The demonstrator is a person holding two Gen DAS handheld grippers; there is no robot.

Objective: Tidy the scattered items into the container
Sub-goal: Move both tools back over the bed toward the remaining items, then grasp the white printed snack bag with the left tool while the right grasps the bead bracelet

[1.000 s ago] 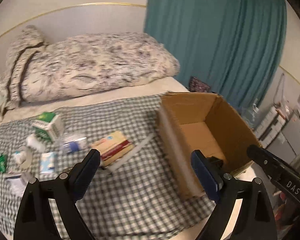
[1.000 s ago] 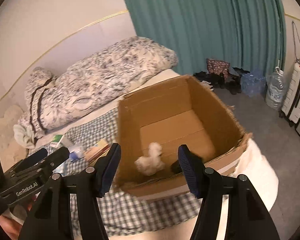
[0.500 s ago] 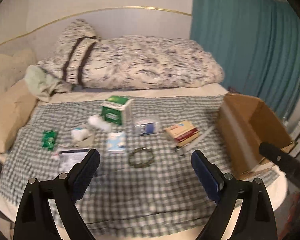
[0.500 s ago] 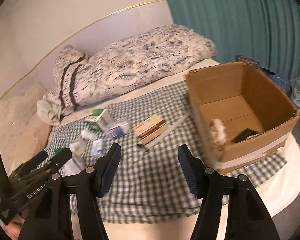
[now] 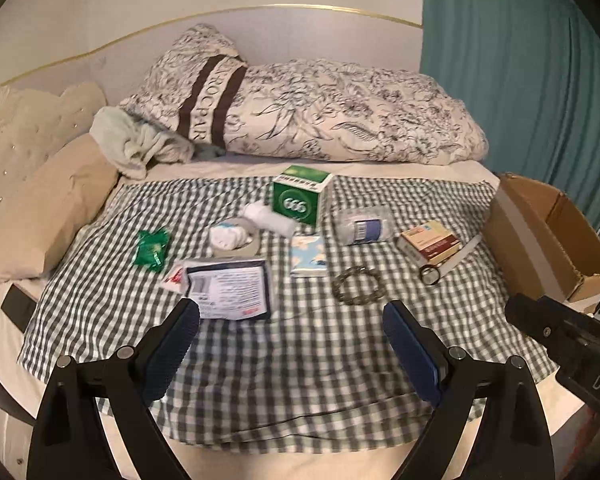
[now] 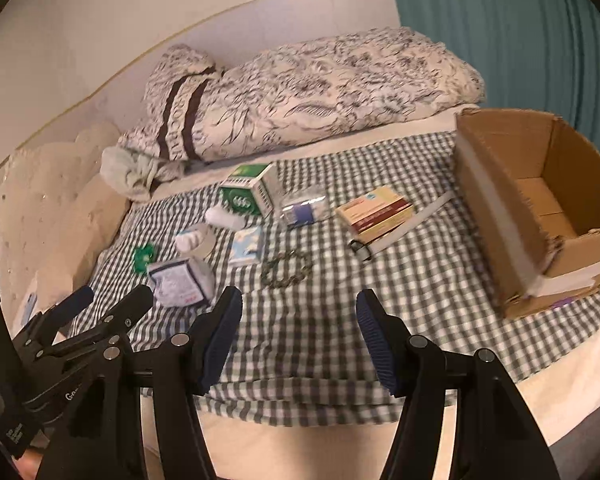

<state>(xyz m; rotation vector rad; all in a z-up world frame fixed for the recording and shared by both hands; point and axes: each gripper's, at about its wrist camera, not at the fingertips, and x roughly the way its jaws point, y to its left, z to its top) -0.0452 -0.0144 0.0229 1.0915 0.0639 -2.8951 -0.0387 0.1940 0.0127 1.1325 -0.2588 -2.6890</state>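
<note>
Swung both my grippers left from cardboard box (image 5: 548,236) to the scattered items; left gripper (image 5: 292,344) and right gripper (image 6: 300,336) jaws open, empty; next pick: bracelet (image 5: 357,285).

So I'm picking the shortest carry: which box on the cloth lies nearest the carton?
The red-striped box, right of the green box and blue packet, closest to the carton.

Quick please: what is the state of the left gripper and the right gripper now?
Left gripper: open, holding nothing, above the checked cloth.
Right gripper: open, holding nothing.
</note>
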